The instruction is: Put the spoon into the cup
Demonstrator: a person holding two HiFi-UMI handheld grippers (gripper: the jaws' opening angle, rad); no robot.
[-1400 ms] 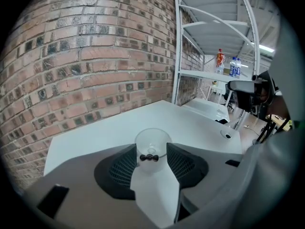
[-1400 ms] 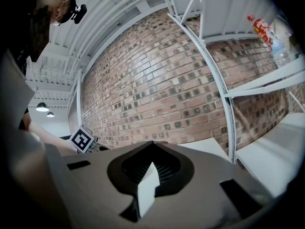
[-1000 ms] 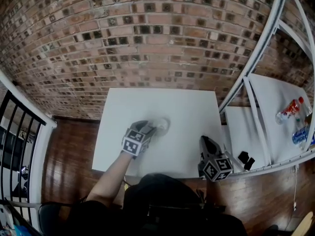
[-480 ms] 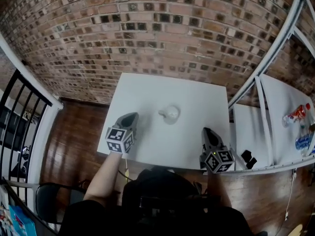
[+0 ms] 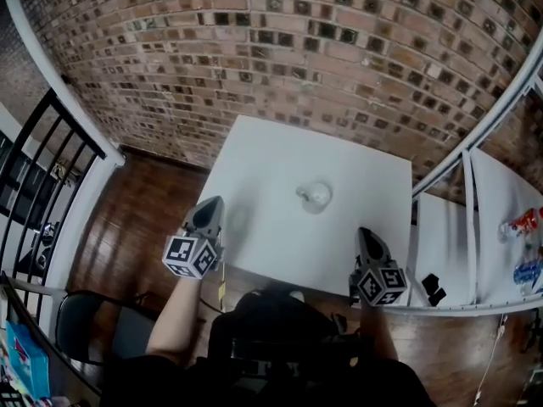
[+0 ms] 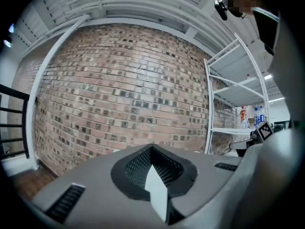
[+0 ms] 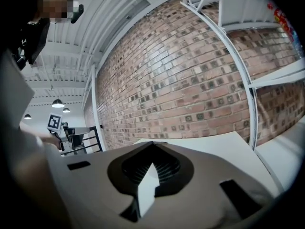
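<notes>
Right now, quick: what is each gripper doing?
Left gripper: jaws closed, holding nothing.
Right gripper: jaws closed, holding nothing.

Loft-style lab or test room, not a home.
Bare brick wall (image 5: pixel 280 49) at 12 o'clock; plain white table (image 5: pixel 254 176) dead centre. White metal shelving (image 5: pixel 468 227) at 3 o'clock with bottles (image 5: pixel 522 224) on it. Black railing (image 5: pixel 78 125) at 9, dark wood floor (image 5: pixel 144 227) at 8. Overhead: white beam ceiling (image 6: pixel 143 4), pendant lamps (image 7: pixel 57 103).
</notes>
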